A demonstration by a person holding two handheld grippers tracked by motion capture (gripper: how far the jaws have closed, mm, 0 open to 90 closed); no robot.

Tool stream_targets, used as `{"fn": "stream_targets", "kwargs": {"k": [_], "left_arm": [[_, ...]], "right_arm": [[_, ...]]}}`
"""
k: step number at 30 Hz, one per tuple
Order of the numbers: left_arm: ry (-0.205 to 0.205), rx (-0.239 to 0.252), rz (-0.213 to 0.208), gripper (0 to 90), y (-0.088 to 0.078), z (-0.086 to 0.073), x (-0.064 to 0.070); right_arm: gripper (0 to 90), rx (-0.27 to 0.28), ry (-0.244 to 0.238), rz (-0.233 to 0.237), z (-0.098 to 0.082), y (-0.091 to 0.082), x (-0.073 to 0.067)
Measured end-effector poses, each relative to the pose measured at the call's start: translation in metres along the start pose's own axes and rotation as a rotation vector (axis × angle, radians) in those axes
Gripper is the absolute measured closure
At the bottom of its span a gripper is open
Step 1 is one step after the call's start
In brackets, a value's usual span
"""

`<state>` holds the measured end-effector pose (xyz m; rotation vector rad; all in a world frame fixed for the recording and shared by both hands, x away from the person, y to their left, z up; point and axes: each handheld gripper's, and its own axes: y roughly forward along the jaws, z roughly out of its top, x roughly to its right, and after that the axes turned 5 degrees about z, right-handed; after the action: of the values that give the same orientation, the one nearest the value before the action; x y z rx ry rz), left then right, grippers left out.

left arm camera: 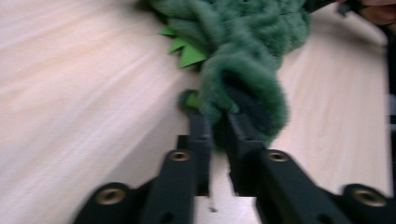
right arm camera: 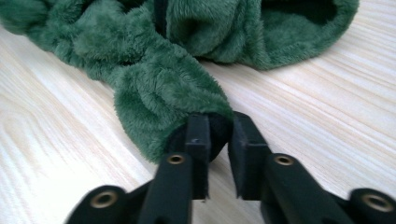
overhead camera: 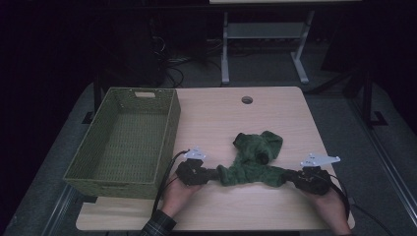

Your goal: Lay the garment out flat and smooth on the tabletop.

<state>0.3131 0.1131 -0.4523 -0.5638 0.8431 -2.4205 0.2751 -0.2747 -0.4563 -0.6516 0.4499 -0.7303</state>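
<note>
- Nearest us, our left gripper [overhead camera: 211, 174] and right gripper [overhead camera: 290, 176] each clamp one end of the single green plush garment [overhead camera: 253, 160], which lies on the table [overhead camera: 275, 113].
- We judge this the spreading step; next, pull the ends apart.
- Farther left: one wicker basket [overhead camera: 169, 128].

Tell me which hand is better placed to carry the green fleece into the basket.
Left, probably. The left tongs grip the fleece end nearest the basket; the right tongs hold the far end.
</note>
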Motion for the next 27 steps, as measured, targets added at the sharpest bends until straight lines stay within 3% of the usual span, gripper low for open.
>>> {"fn": "stream_targets", "kwargs": {"k": [4, 8, 13, 16, 19, 23, 27], "left_arm": [[0.0, 0.049, 0.035, 66.8, -0.014, 0.006, 0.003], [0.038, 0.102, 0.048, 66.1, -0.03, 0.016, 0.013], [0.103, 0.151, -0.012, 76.7, -0.04, 0.031, 0.036], [0.144, 0.11, -0.035, 82.9, -0.028, 0.032, 0.045], [0.138, 0.066, -0.046, 86.5, -0.009, 0.026, 0.044], [0.151, -0.02, 0.009, 86.6, 0.015, 0.015, 0.035], [0.136, -0.057, 0.03, 88.7, 0.022, 0.011, 0.023]], "right_arm": [[65.6, 0.031, 0.006, -0.029, 0.0, -0.006, 0.001], [65.8, 0.073, 0.002, -0.042, 0.002, -0.013, -0.002], [74.6, 0.099, -0.039, -0.017, 0.007, -0.015, -0.012], [79.4, 0.09, -0.062, 0.011, 0.01, -0.01, -0.018], [83.2, 0.062, -0.072, 0.035, 0.011, -0.001, -0.024], [87.1, 0.014, -0.078, 0.036, 0.011, 0.012, -0.023], [89.2, -0.036, -0.07, 0.015, 0.01, 0.021, -0.017]]}}
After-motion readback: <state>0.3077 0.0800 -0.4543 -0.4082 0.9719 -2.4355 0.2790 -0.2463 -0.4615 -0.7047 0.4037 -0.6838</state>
